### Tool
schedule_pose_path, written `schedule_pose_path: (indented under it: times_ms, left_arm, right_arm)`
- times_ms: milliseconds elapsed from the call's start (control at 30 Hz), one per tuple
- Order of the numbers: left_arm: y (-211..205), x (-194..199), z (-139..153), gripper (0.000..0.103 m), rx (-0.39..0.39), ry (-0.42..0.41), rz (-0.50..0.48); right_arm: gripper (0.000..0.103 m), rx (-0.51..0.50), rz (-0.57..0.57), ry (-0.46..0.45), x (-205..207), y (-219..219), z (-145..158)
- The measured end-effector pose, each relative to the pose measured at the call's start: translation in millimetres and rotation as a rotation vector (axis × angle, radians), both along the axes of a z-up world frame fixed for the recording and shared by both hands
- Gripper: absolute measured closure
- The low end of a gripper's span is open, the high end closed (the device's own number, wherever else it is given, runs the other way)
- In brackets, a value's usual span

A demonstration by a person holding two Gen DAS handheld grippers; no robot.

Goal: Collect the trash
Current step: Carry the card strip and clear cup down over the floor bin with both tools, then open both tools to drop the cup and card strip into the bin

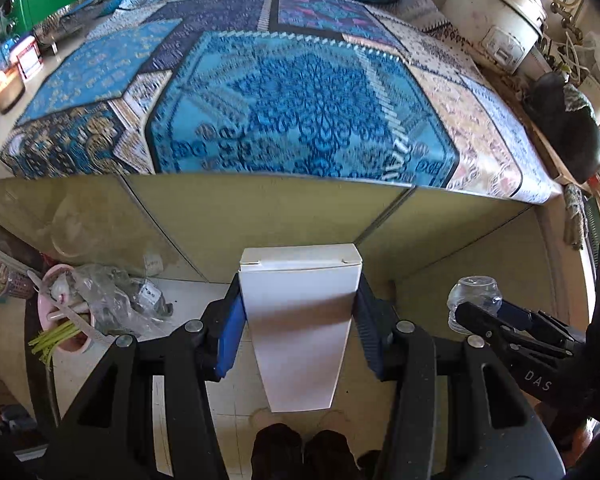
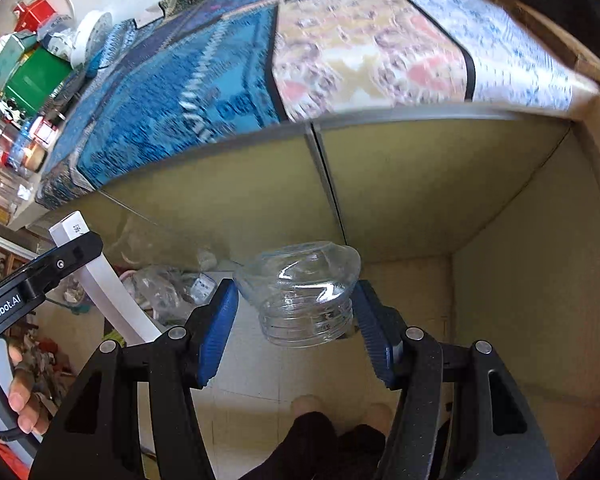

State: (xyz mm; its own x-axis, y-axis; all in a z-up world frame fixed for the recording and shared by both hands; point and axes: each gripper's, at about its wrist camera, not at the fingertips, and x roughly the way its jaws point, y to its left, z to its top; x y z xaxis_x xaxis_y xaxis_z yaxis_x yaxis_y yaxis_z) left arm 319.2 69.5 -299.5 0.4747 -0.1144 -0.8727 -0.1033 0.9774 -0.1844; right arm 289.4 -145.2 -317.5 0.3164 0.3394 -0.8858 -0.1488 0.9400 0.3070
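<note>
Your left gripper (image 1: 300, 320) is clamping a white carton (image 1: 300, 320), its blue pads pressing the two long sides, and the carton's long axis is running straight out along the fingers with the flap end pointing away from you. Your right gripper (image 2: 296, 308) is closing on a clear crumpled plastic bottle (image 2: 300, 292), neck end toward you and the squashed body bulging forward; the right pad is touching the neck, while the left pad looks just clear of it, so I judge that grip to be loose rather than firm.

Both pieces are hanging off the bench, in front of its yellow-green cabinet doors (image 1: 260, 216) and above the tiled floor (image 1: 188, 300), with your feet showing below.

The relation that matters: the pink basket (image 1: 60, 320), already stuffed with clear plastic wrap (image 1: 116, 296) and green stalks, is sitting on the floor down and to your left. Your left gripper is nearer to it, and in the right wrist view the basket is lying beyond the carton. I judge you should be swinging the carton leftward and down first, then bringing the bottle across.

Behind, the patterned blue cloth (image 1: 300, 100) is covering the bench.
</note>
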Motion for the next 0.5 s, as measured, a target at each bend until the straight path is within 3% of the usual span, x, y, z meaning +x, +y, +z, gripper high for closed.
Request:
schedule_pose_path:
  times_ms: [233,500]
  left_arm:
    - [-25,24,-131,0.053,-0.044,0.063,-0.011]
    - [-36,55,-318,0.053,-0.104,0.139,0.014]
  right_arm:
    - [0.047,-0.010,-0.018,0.096,3,-24,-126]
    - [0.047,-0.021,0.037,0.137,13,-23,-283]
